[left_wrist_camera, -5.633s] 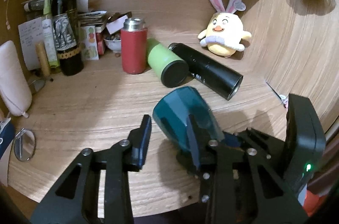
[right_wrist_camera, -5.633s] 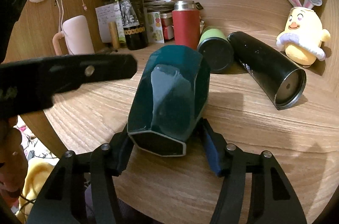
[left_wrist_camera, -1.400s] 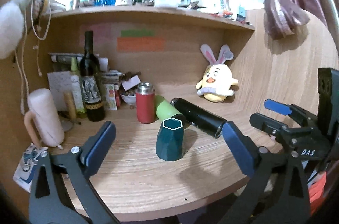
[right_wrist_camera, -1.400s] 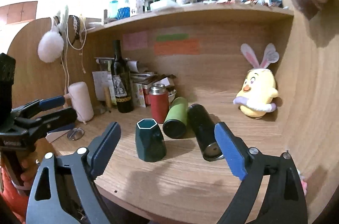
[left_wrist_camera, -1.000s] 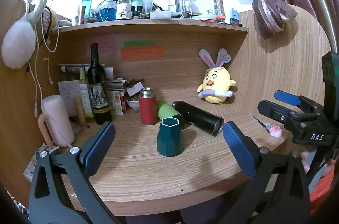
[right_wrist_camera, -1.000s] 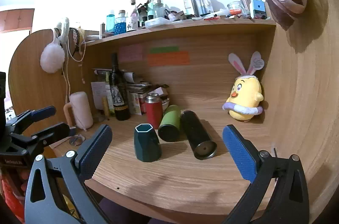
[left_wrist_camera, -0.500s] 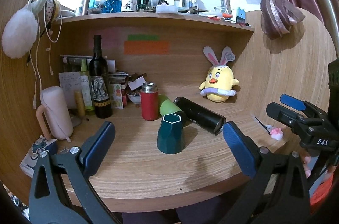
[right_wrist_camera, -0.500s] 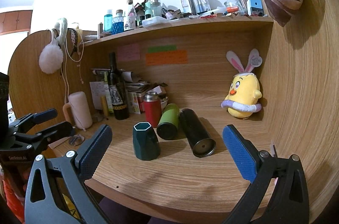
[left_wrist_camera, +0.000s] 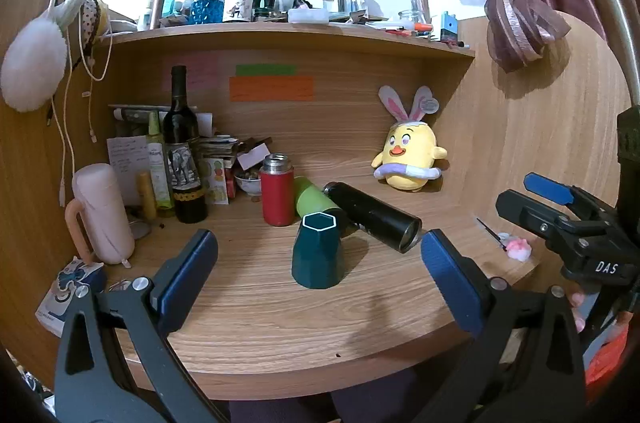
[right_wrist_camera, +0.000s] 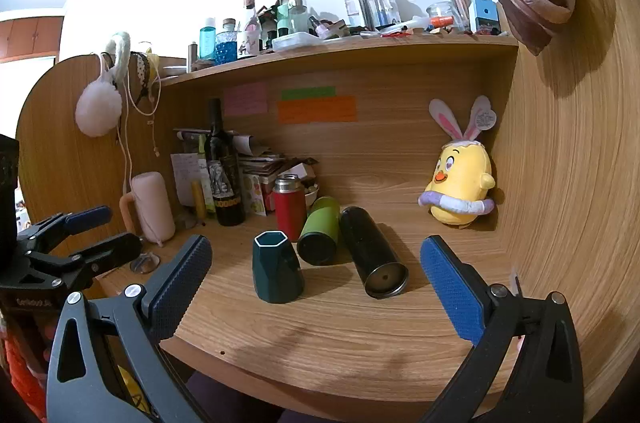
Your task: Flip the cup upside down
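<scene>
Cluttered wooden counter [left_wrist_camera: 280,319] under a shelf is carrying the teal cup [left_wrist_camera: 317,250], sitting wide-end-down, looking already flipped. Left gripper [left_wrist_camera: 316,279] and right gripper [right_wrist_camera: 316,283] are both hanging wide open, empty, well apart from it.

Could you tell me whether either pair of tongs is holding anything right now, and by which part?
Nothing is held. The left tongs and right tongs are both open, and the teal cup stands free on the desk.
</scene>
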Action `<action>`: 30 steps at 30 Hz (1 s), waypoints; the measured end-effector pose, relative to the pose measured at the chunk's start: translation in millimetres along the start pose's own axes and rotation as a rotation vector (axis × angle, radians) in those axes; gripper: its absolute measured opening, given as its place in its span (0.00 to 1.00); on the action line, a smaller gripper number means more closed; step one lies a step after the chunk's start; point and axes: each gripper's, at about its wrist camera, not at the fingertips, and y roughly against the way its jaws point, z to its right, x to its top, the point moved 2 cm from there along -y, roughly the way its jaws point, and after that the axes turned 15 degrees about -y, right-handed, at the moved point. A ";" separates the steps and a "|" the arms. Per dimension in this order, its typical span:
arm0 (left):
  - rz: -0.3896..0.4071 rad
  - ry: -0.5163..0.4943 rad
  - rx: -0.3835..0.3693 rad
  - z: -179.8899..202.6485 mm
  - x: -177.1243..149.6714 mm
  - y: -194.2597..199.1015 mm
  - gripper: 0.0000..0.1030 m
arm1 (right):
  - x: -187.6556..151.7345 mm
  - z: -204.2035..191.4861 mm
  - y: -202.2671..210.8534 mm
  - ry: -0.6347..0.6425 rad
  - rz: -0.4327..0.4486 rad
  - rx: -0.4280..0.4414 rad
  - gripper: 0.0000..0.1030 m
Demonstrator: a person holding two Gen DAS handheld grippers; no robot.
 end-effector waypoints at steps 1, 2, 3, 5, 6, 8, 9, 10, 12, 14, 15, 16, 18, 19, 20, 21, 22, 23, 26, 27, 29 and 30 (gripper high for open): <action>0.001 -0.001 0.001 0.3 0.1 0.2 1.00 | 0.1 0.0 0.1 -0.001 0.000 0.000 1.00; 0.001 -0.001 0.001 0.5 0.0 0.4 1.00 | 0.3 -0.3 0.2 -0.002 0.000 0.000 1.00; 0.001 -0.001 0.002 0.6 0.0 0.5 1.00 | 0.2 -0.4 0.3 -0.002 0.000 0.000 1.00; 0.000 -0.001 0.001 0.5 -0.1 0.4 1.00 | -0.1 -0.8 0.4 -0.001 0.000 0.001 1.00; 0.000 0.000 0.000 0.2 -0.2 0.4 1.00 | 0.1 -0.5 0.3 0.000 0.001 0.000 1.00; -0.001 0.002 0.000 0.1 0.0 0.4 1.00 | 0.0 -0.3 0.3 0.000 0.001 0.000 1.00; -0.001 0.002 0.000 0.1 0.0 0.4 1.00 | -0.2 -0.6 0.4 0.000 0.001 0.000 1.00; -0.001 0.001 0.001 0.1 0.0 0.5 1.00 | -0.3 -1.0 0.6 0.002 0.002 -0.001 1.00; 0.000 0.001 0.001 0.1 0.0 0.7 1.00 | -0.1 -1.2 0.6 0.001 0.001 -0.002 1.00; 0.000 0.000 0.000 -0.2 0.0 0.3 1.00 | -0.1 -1.3 0.7 -0.001 0.001 0.000 1.00; 0.000 0.000 0.001 -0.4 0.2 0.4 1.00 | -0.1 -1.4 0.7 -0.001 0.001 -0.001 1.00; 0.000 0.000 0.001 -0.5 0.2 0.4 1.00 | -0.1 -1.4 0.6 -0.001 0.001 -0.001 1.00; 0.000 0.000 0.000 -0.6 0.1 0.4 1.00 | -0.2 -1.8 0.6 -0.001 0.002 -0.002 1.00; 0.000 0.000 0.000 -0.5 0.1 0.4 1.00 | -0.2 -1.8 0.6 0.000 0.002 -0.003 1.00; 0.000 0.000 0.000 -0.5 0.1 0.4 1.00 | -0.2 -1.8 0.7 0.000 0.002 -0.003 1.00; 0.000 0.001 0.000 -0.4 0.1 0.4 1.00 | -0.2 -1.9 0.6 0.000 0.002 -0.002 1.00; 0.000 0.001 -0.001 -0.4 0.0 0.4 1.00 | -0.3 -2.1 0.7 0.000 0.001 -0.002 1.00; 0.000 0.001 -0.003 -0.4 0.0 0.5 1.00 | -0.3 -2.1 0.6 -0.001 0.002 -0.003 1.00; 0.002 0.004 -0.010 -0.8 0.2 0.8 1.00 | -0.5 -2.3 0.7 -0.001 0.003 -0.003 1.00; 0.003 0.005 -0.014 -0.9 0.3 0.9 1.00 | -0.7 -2.4 0.7 -0.001 0.003 -0.003 1.00; 0.001 0.009 -0.022 -1.1 0.6 0.9 1.00 | -0.9 -2.5 0.6 -0.001 0.002 -0.004 1.00; 0.000 0.009 -0.027 -1.2 0.6 0.5 1.00 | -1.2 -2.9 0.7 -0.001 0.002 -0.004 1.00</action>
